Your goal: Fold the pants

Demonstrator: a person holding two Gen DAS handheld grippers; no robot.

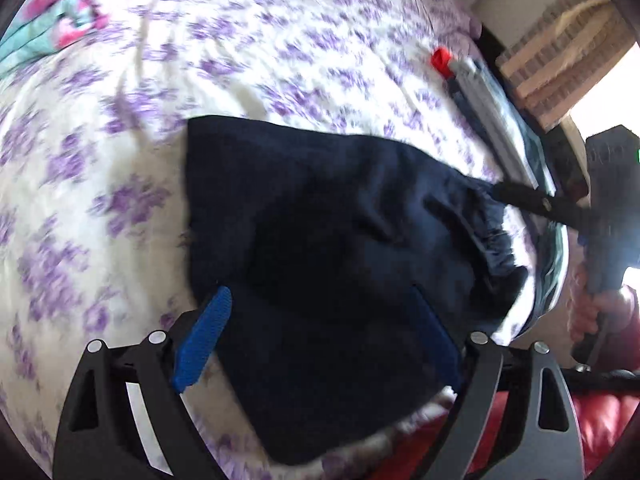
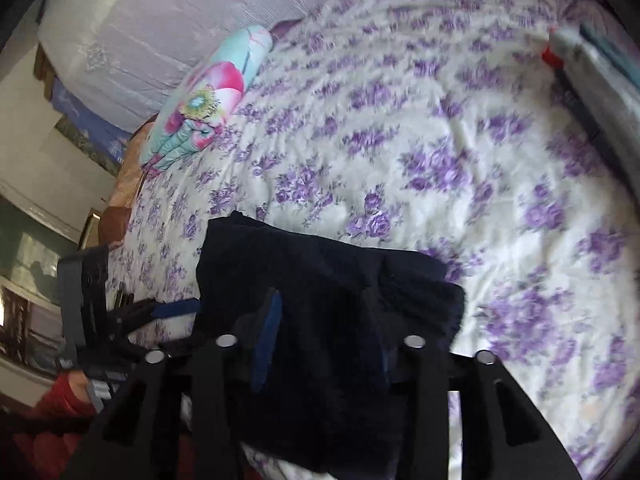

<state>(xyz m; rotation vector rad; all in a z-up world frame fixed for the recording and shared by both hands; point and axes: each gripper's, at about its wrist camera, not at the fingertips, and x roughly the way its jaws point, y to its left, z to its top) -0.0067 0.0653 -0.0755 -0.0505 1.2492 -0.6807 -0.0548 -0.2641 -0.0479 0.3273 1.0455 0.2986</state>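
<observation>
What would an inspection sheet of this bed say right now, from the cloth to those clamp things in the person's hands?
Surface: bedspread, white with purple flowers, wrinkled.
Job's things: dark navy pants, folded into a compact bundle near the bed's edge, elastic waistband showing.
Clutter: folded floral blanket at the far side; a red-capped object by the edge.
Grippers: left gripper open, blue pads straddling the pants; right gripper partly open over the bundle, contact unclear.
Cables: nothing seen.
Surroundings: pale headboard; a red sleeve of the person.
</observation>
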